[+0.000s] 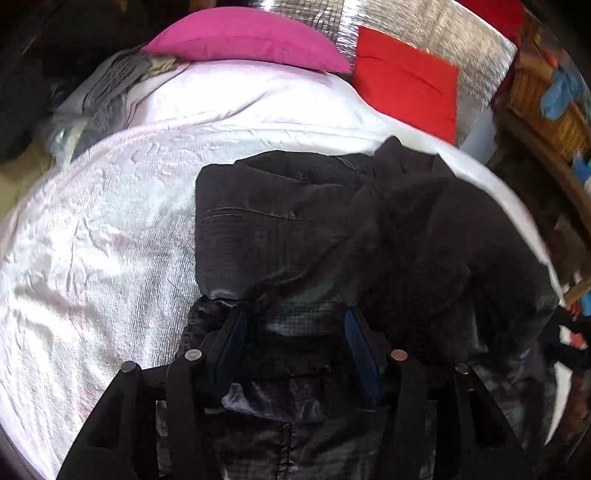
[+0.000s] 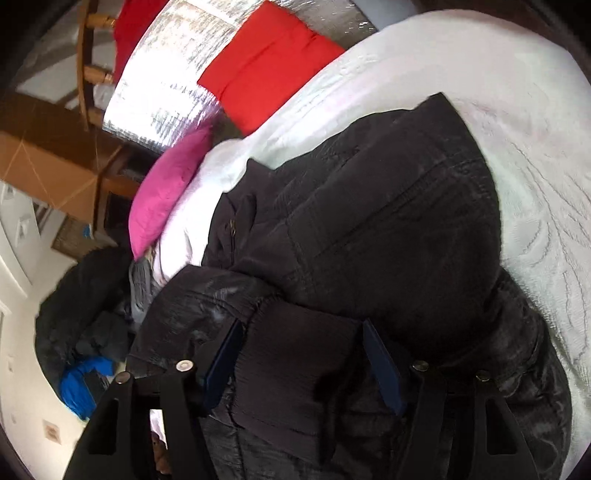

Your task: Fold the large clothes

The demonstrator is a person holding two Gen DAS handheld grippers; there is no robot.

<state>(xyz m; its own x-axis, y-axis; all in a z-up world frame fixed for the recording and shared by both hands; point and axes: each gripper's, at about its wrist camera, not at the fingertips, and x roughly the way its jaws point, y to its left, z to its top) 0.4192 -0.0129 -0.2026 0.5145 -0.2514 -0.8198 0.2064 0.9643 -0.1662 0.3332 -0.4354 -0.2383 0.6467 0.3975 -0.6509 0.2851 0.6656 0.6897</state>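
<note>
A large black padded jacket [image 1: 332, 229] lies bunched on a white bed cover [image 1: 110, 221]. In the left wrist view my left gripper [image 1: 295, 325] hangs over the jacket's near shiny edge, jaws apart, with fabric lying between the blue pads; no squeeze shows. In the right wrist view the same jacket [image 2: 388, 221] fills the middle. My right gripper [image 2: 301, 336] stands astride a ribbed black cuff [image 2: 295, 354] at the end of a sleeve. The cuff fills the gap between the pads, and I see no pinch in it.
A pink pillow [image 1: 243, 40] and a red pillow [image 1: 406, 81] lie at the head of the bed against a silver foil sheet [image 1: 406, 22]. Grey clothes [image 1: 107, 85] are heaped at the far left. Beside the bed are wooden furniture [image 2: 48, 162] and a dark pile with a blue item [image 2: 81, 384].
</note>
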